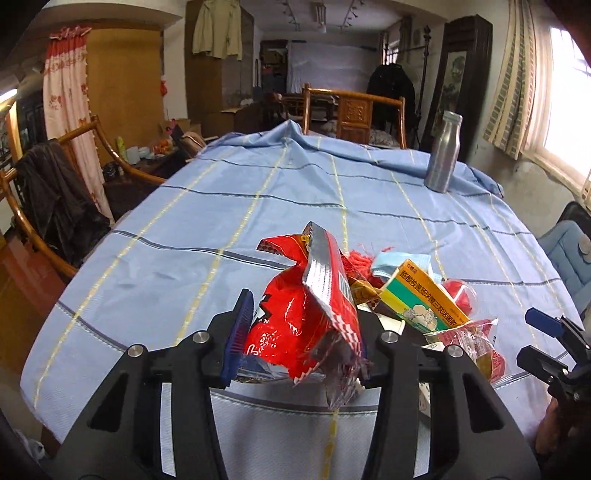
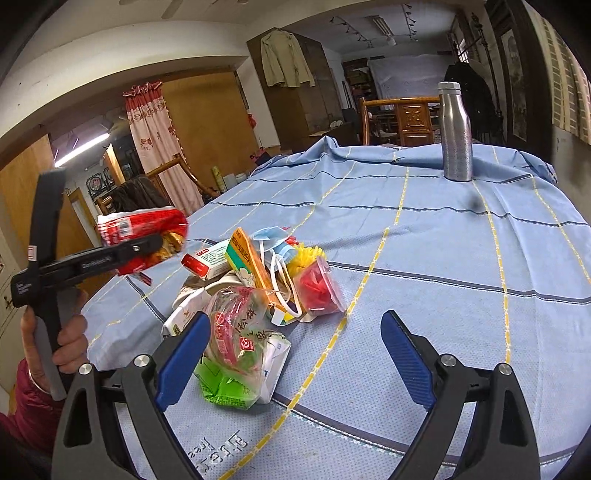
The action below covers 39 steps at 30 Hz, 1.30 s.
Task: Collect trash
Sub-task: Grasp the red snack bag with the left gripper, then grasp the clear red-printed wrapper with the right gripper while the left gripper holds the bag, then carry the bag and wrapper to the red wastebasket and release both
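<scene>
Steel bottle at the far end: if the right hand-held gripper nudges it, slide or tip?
The steel bottle is tall and narrow on rumpled cloth, so it would likely tip, then roll. Its smooth metal probably grips poorly. Weight unknowable: contents hidden.

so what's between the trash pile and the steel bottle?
Nothing but bare blue striped tablecloth between the trash pile and the steel bottle. It shows clearly in the right wrist view, and the left wrist view agrees.

Blue checked tablecloth (image 1: 229,206); wooden chairs (image 1: 354,110) around table; pink curtain (image 1: 66,110) left; bright window (image 1: 569,107) right; ceiling track lights (image 2: 384,27).
</scene>
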Motion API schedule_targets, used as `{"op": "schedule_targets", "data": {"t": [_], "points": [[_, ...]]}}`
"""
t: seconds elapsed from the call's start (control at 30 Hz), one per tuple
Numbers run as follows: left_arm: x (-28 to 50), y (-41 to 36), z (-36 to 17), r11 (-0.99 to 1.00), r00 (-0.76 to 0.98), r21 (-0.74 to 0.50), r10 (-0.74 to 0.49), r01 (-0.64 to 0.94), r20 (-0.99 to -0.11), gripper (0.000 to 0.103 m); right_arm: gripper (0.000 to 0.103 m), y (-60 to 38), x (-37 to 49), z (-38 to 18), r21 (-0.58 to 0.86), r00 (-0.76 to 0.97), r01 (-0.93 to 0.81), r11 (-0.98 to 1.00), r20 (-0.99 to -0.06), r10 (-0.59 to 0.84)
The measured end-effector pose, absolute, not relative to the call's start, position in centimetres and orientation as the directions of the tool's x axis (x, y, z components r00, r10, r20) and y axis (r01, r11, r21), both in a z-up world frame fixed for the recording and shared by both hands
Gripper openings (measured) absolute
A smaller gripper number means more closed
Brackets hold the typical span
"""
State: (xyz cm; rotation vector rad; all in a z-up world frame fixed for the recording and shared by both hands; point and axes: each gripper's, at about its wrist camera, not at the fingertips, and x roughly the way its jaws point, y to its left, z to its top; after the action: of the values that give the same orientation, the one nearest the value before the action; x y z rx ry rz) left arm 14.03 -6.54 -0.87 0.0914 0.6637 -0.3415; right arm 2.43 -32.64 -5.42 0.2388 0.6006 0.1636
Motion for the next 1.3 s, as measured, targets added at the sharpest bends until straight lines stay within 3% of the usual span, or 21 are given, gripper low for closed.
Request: {"op": "schedule_targets", "data": {"t": [0.53, 0.57, 0.63, 0.67, 0.7, 1.03, 1.3], "points": [[12.0, -2.6, -0.5, 0.963, 0.772, -0.018, -0.225, 0.268, -0.595, 0.047, 0.091, -28.5, 5.3, -6.2, 0.267, 0.759, -0.120, 0.956, -0.596, 0.262], [11.9, -2.1, -0.5, 0.965, 0.773, -0.023, -0.224, 0.261, -0.593, 0.047, 0.086, -28.2, 5.7, -6.4, 0.267, 0.746, -0.124, 0.956, -0.610, 0.267], [11.8, -1.3, -0.4, 0.968, 0.777, -0.031, -0.218, 0.248, -0.591, 0.047, 0.059, -27.8, 6.2, -6.7, 0.287, 0.723, -0.150, 0.946, -0.621, 0.303], [11.7, -1.0, -0.3, 0.970, 0.778, -0.034, -0.215, 0.242, -0.590, 0.047, 0.028, -27.6, 6.3, -6.8, 0.295, 0.716, -0.161, 0.942, -0.622, 0.317], [11.6, -0.7, -0.3, 0.971, 0.779, -0.037, -0.212, 0.237, -0.590, 0.047, 0.024, -27.5, 6.2, -6.8, 0.305, 0.714, -0.173, 0.936, -0.616, 0.333], [8.3, 3.3, 1.5, 0.989, 0.822, -0.028, -0.135, 0.144, -0.553, 0.047, 0.024, -27.4, 1.0, -0.6, 0.255, 0.863, -0.212, 0.943, -0.403, 0.303], [3.5, 8.1, 2.9, 0.999, 0.855, -0.034, -0.040, 0.026, -0.517, 0.047, 0.026, -25.2, -1.3, 1.4, 0.256, 0.855, -0.308, 0.916, -0.347, 0.384]]}}
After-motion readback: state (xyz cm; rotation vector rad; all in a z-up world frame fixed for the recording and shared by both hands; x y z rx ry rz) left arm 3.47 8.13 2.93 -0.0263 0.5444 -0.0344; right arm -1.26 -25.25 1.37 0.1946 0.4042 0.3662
